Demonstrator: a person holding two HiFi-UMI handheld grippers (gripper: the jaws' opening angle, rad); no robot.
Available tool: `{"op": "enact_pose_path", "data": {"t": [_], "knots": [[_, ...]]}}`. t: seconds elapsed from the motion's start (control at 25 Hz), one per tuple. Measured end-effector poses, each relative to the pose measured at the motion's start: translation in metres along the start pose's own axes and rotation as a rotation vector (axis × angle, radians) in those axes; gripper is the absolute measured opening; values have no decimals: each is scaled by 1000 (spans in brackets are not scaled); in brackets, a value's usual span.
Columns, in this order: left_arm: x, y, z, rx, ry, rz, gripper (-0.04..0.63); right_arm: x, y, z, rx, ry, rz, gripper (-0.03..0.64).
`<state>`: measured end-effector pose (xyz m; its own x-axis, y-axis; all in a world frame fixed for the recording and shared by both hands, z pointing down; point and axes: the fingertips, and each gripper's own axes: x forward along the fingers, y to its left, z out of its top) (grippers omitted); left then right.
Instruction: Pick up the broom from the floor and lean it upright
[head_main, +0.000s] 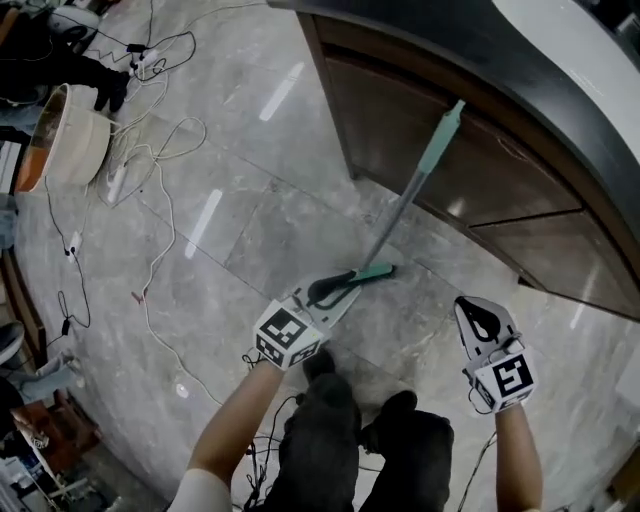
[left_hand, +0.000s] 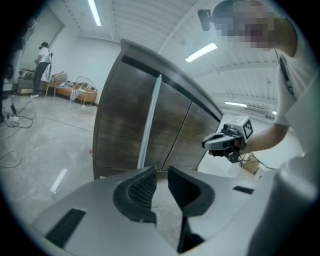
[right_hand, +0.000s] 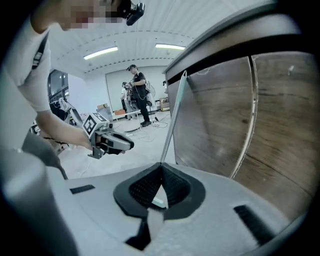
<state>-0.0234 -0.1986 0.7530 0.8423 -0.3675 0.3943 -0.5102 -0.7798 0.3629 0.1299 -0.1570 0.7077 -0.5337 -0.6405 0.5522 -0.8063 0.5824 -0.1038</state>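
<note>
Closest in, the left gripper (head_main: 345, 284) reaches forward with its jaws a narrow gap apart; its own view shows only bare floor (head_main: 250, 230) between the pads, so it holds nothing. Over to the right and a little nearer the person, the right gripper (head_main: 472, 312) has its jaw tips together and is empty too. Just ahead of the left gripper, near it but seemingly not touching, sits the green broom head (head_main: 376, 271) on the floor. That makes the left hand clearly the nearer one, with the right well apart from it. From the head, the broom (head_main: 410, 190) runs its long axis up and away to the right. Its teal grip rests against the dark wood front of the curved counter (head_main: 520, 150), so it already stands leaned upright and the task looks about done. Far off to the left, among loose cables (head_main: 160, 200), stands a round pale tub (head_main: 70, 140). What is in it I cannot tell.
</note>
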Motion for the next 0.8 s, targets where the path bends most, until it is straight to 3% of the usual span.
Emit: {"op": "enact_pose_path", "data": {"t": [0.16,0.4,0.8], "knots": [[-52,-44,55,-10,5,32,61,-44,23,47,1,33,12,0],[-146,-122,167,7,57,76,27,-143,59,159,19,71,19,0],[-278,-262,311,-50,42,151,14,-314,131,304,35,82,8,0]]}}
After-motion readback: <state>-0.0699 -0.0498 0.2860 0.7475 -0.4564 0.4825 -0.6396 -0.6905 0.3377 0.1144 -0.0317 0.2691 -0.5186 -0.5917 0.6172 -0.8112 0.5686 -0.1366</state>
